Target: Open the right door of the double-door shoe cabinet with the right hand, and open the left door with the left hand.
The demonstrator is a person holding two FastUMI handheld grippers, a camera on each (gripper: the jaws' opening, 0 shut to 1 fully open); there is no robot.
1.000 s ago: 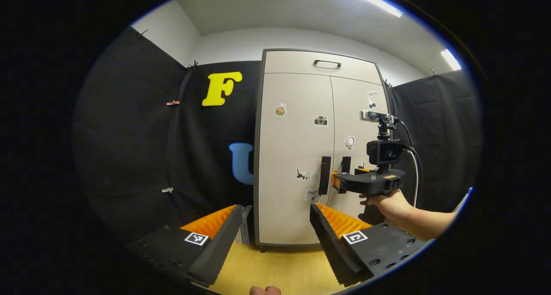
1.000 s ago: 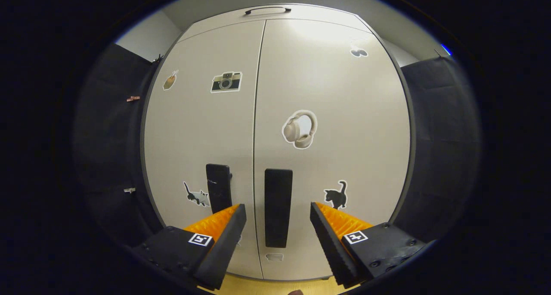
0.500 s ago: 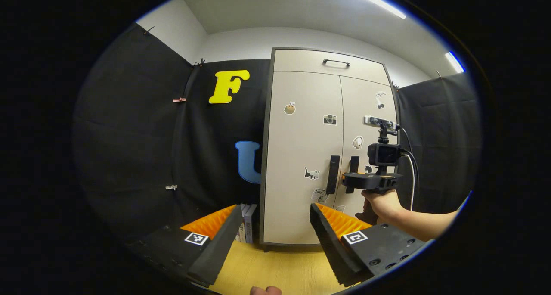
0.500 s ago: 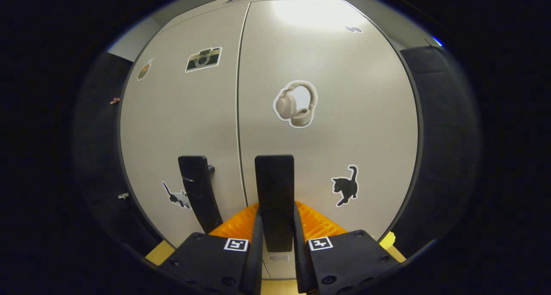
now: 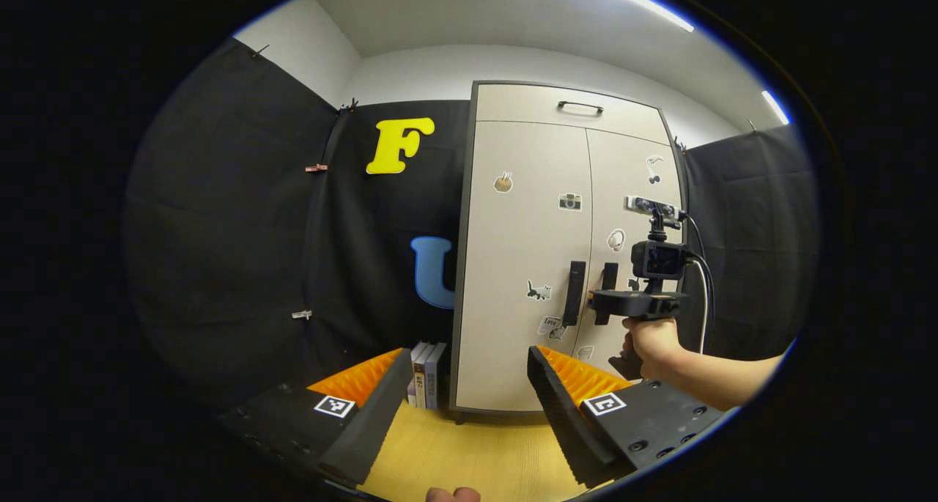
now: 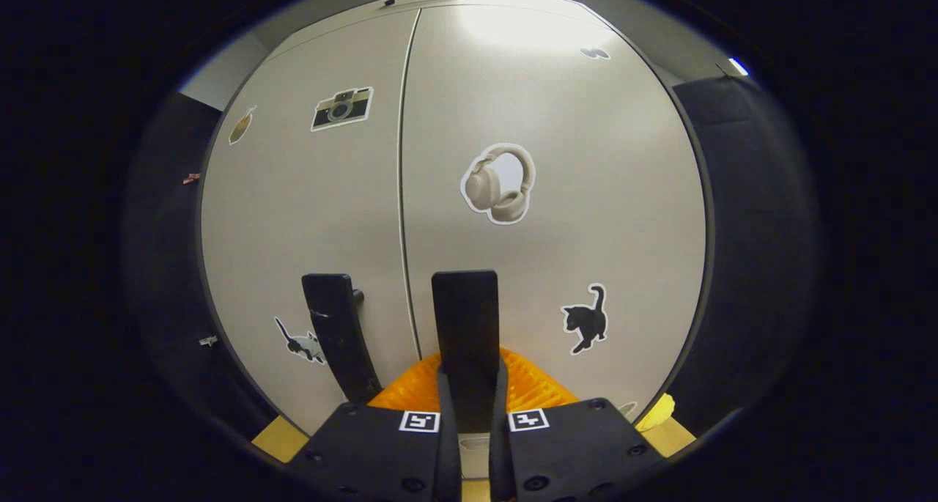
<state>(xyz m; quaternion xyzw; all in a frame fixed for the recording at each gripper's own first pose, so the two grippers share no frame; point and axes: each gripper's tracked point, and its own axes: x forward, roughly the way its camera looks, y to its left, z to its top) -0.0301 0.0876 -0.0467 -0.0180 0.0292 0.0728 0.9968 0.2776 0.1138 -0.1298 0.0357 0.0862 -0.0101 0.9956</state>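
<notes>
My right gripper is clamped on the right door handle, both fingers pressing the dark upright bar from either side near its lower end. The right door looks flush with the left door, the seam between them thin and even, so the shoe cabinet stands closed. The left door handle is just beside the one I hold, untouched. From the left gripper view, I see my right hand wrapped around the grip of that tool, its camera mount rising above, held up against the cabinet front at handle height. My left gripper hangs well back from the cabinet, its fingers spread wide with nothing between them, pointing toward the cabinet's lower left corner over the wooden floor. A few books stand upright against the cabinet's left side. The small top drawer with its own handle sits above both doors.
</notes>
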